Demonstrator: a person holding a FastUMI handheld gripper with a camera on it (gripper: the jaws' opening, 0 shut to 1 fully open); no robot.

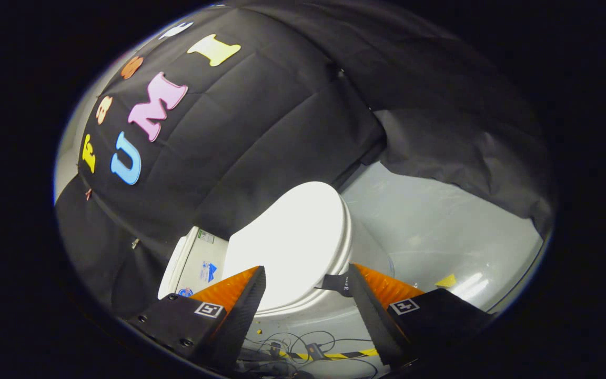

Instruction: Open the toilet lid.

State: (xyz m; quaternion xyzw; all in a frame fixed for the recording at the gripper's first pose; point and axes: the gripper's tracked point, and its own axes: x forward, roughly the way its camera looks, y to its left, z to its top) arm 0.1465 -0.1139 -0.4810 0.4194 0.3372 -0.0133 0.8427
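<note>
Gripper view: gripper [307, 275] with fingers [248, 295] spread wide apart, clamped on nothing; smooth, glossy, oval toilet lid [287, 242], closed on the bowl, just ahead of and between the fingertips. Boxy white tank [193, 263] beside the lid; creased black cloth wall [261, 131] behind; shiny pale floor [440, 226] with loose thin cables [303, 345] and striped tape [345, 355].

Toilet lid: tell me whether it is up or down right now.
Down. The toilet lid lies flat over the seat, its smooth top showing and no bowl opening visible. The gripper is open, its fingers at the lid's front edge without gripping it.
</note>
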